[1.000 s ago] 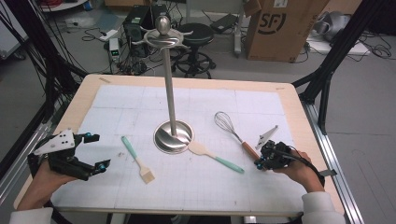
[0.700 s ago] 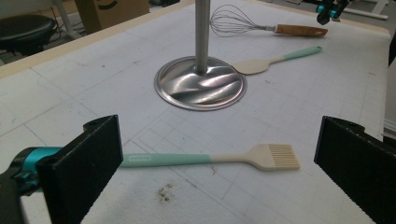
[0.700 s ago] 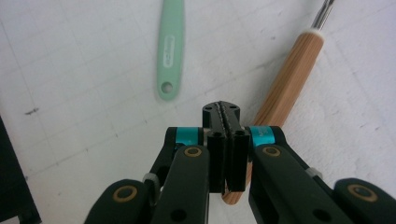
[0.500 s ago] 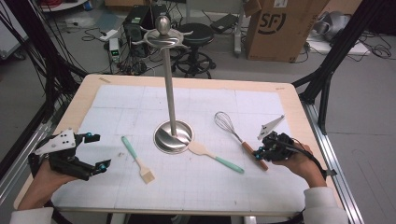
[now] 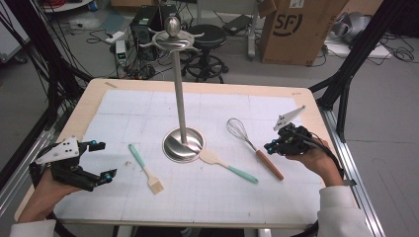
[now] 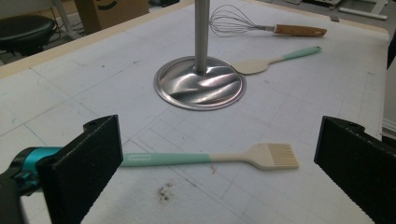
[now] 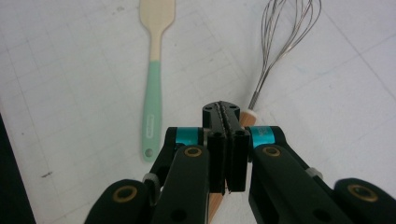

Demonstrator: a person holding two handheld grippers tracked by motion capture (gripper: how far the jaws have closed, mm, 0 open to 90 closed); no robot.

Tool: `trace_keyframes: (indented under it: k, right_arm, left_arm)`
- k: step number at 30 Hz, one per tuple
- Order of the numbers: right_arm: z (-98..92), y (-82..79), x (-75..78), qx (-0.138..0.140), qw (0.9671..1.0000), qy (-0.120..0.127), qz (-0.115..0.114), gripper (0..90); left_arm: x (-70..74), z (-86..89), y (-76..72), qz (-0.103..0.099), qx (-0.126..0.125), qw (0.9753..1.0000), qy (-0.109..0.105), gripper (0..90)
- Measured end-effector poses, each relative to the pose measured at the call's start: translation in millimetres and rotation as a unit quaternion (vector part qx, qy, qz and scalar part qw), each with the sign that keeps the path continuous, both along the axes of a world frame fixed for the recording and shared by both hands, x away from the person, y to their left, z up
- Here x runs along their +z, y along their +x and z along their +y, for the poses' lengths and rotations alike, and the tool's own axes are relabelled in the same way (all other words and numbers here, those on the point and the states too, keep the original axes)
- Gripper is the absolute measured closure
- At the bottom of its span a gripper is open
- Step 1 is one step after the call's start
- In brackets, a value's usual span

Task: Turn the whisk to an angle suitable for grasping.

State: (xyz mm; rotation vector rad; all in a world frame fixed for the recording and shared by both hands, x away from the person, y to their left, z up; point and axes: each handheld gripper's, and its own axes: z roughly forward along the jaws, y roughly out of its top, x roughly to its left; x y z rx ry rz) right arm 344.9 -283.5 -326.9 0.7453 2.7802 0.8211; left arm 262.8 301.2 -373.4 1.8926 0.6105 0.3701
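Note:
My left gripper (image 5: 104, 159) rests at the table's near left, jaws wide open; in the left gripper view (image 6: 217, 172) a teal-handled pastry brush (image 6: 210, 157) lies just ahead of them, untouched. That brush (image 5: 145, 168) lies left of the steel stand's base (image 5: 183, 144). A spatula (image 5: 227, 165) with a teal handle lies right of the base. The wooden-handled whisk (image 5: 252, 145) lies beyond it. My right gripper (image 5: 269, 146) hovers beside the whisk's handle, shut and empty. In the right gripper view its tips (image 7: 226, 112) sit over the whisk handle (image 7: 246, 117), with the spatula (image 7: 156, 70) to the left.
The stand's tall pole ends in a hook crown (image 5: 172, 34) high above mid-table. A white gridded mat (image 5: 222, 108) covers the wooden tabletop. Off the table's far side are a black stool (image 5: 207, 37) and a cardboard box (image 5: 291, 29).
My right gripper has moved away from the person, from near the whisk handle's end up alongside the handle. The left gripper and the utensils have stayed put.

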Motion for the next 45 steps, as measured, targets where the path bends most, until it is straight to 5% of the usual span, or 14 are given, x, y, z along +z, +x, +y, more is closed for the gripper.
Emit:
trace_keyframes:
  k: [12, 19, 26, 37, 45]
  right_arm:
    - [5.1, 17.2, 16.6, -0.01, 0.9983, 0.057, -0.011, 89.2]
    - [4.6, 27.6, 18.9, -0.03, 0.9936, 0.106, -0.022, 89.2]
    - [7.1, 34.3, 16.1, -0.047, 0.9911, 0.121, -0.027, 89.2]
    - [5.6, 42.9, -4.7, -0.073, 0.9903, 0.117, -0.022, 89.2]
    - [11.4, 53.8, -20.3, -0.083, 0.993, 0.084, -0.01, 89.2]
  left_arm:
    - [0.7, 2.3, -1.0, -0.001, 0.002, 1.0, -0.001, 1.6]
    - [2.3, 6.6, -2.4, -0.005, 0.006, 1.0, -0.004, 1.6]
    - [2.6, 6.6, -3.2, -0.005, 0.005, 1.0, -0.005, 1.7]
    - [1.4, 8.0, -3.2, -0.002, 0.007, 0.9999, -0.008, 1.6]
    - [1.2, 8.5, -3.7, -0.002, 0.005, 0.9999, -0.008, 1.6]
